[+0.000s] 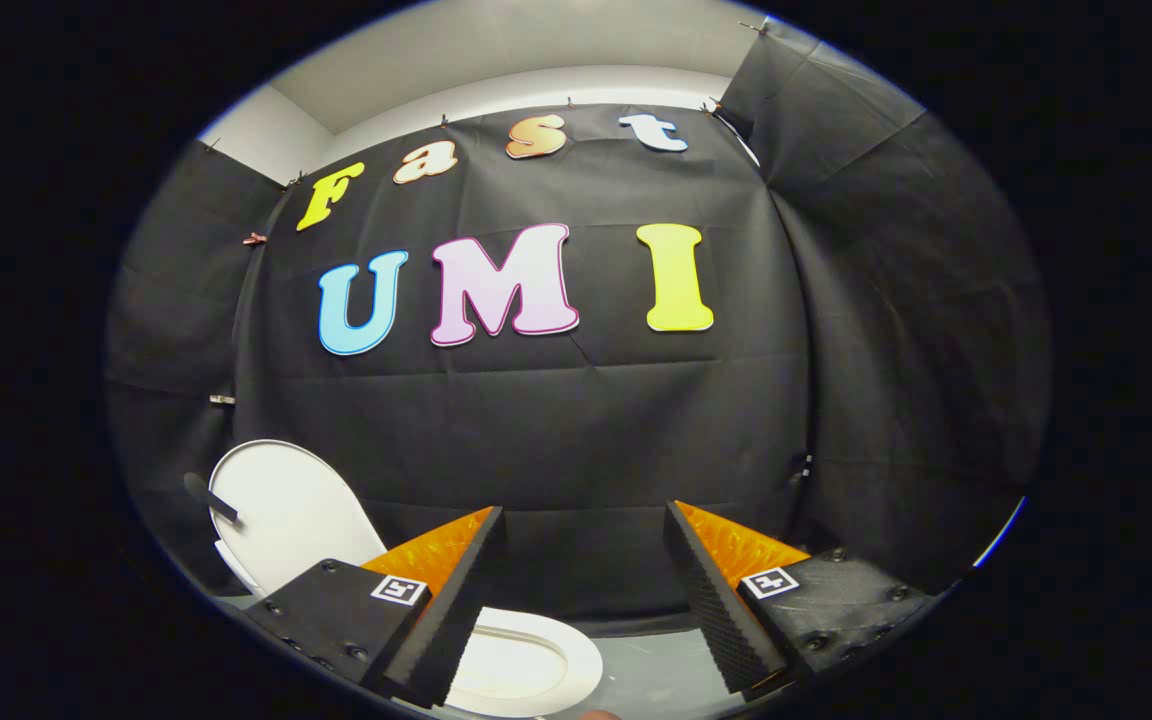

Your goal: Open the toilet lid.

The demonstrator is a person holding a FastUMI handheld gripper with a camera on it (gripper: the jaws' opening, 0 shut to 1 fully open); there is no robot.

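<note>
Standing already raised: toilet lid (286, 515), upright and leaning back toward the black booth wall (556, 430), to the left of the claw (576, 600) and beyond its left finger (451, 600). Lying lower and nearer, partly hidden behind that finger: white seat ring (536, 665). Spreading wide apart, both fingers, pinching nothing, pointing past the lid's right side. Probably remaining: only backing away.

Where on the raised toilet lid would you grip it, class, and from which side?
Grip the black handle sticking out from the raised toilet lid, probably coming from the handle's free end, fingers either side of it. It is a thin bar standing clear of the broad, flat lid. The gripper is open, holding nothing.
</note>
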